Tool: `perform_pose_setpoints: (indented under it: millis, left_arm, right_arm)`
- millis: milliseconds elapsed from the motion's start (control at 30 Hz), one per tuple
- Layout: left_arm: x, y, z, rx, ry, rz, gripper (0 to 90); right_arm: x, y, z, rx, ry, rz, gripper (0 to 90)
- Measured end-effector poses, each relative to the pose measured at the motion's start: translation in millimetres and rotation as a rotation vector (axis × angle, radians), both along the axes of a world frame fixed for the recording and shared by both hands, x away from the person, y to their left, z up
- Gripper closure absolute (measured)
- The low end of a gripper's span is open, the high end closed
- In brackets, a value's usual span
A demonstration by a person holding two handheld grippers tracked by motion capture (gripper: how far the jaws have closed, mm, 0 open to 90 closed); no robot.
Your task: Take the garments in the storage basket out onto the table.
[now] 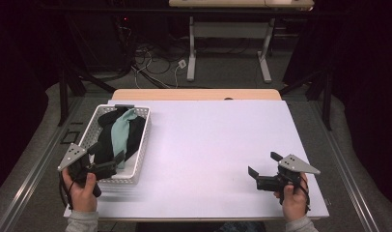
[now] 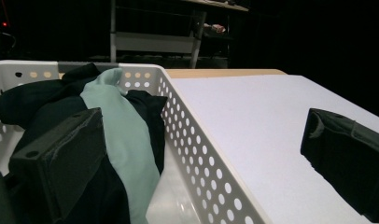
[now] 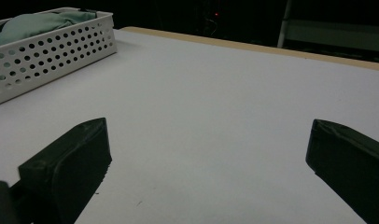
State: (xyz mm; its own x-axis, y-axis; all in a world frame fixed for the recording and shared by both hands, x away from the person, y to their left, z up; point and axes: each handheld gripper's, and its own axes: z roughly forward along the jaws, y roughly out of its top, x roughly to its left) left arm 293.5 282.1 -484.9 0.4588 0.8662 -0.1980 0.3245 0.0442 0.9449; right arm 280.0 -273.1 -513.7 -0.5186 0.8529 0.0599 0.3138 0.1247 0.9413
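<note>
Nearest, the left gripper (image 1: 107, 164) is held low at the near left corner of the worktop (image 1: 208, 145), jaws spread wide with nothing between them; one jaw is seen over the basket's contents, the other outside the perforated wall, so the near right wall is straddled; the right gripper (image 1: 264, 169) is held at the near right, jaws also wide and empty, pointed across bare worktop, well apart from the basket.

Further back, the white basket (image 1: 141, 145) is seen on the left side of the worktop; inside it dark clothes (image 1: 105, 142) are piled, with a mint-green garment (image 1: 121, 135) draped over them, running from the far wall toward the near end.

Judged step: reach into the basket for a garment, not yet begun.

Risks, as judged: if the jaws are closed as now placed, the basket wall could be pinched instead of cloth, and the light basket dragged or tipped; if the green piece is grabbed, the dark cloth beneath could be caught with it and pulled out together; a shallow pinch on loose fabric could slip.
</note>
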Motion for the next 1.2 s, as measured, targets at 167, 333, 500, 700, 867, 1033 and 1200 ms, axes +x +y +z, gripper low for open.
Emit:
perform_pose_setpoints:
  millis: [167,333,500,700,867,1033,1200]
  left_arm:
    - [1.1,-3.3,1.1,0.008,0.038,0.007,0.1]
    - [2.6,-11.0,7.6,0.041,0.053,0.024,0.1]
    - [8.1,-24.5,22.3,0.073,0.047,0.033,0.1]
    - [17.4,-31.0,34.0,0.073,0.051,0.026,0.2]
    - [27.9,-33.4,50.2,0.091,0.043,0.042,0.4]
    - [45.7,-30.4,62.1,0.073,0.062,0.067,0.4]
    - [57.7,-28.2,63.7,0.076,0.092,0.082,0.4]
  right_arm:
    - [1.8,-0.9,-2.7,-0.009,0.013,-0.001,0.0]
    - [3.0,-2.2,-4.0,-0.019,0.019,-0.009,0.0]
    - [4.3,1.1,-4.1,-0.031,0.019,-0.022,0.0]
    - [6.5,4.9,-5.1,-0.031,0.022,-0.018,0.0]
    - [10.7,6.5,-8.8,-0.032,0.031,-0.002,0.0]
    - [11.4,5.7,-10.0,-0.027,0.046,-0.004,0.0]
    - [11.6,5.6,-11.4,-0.019,0.048,-0.011,0.0]
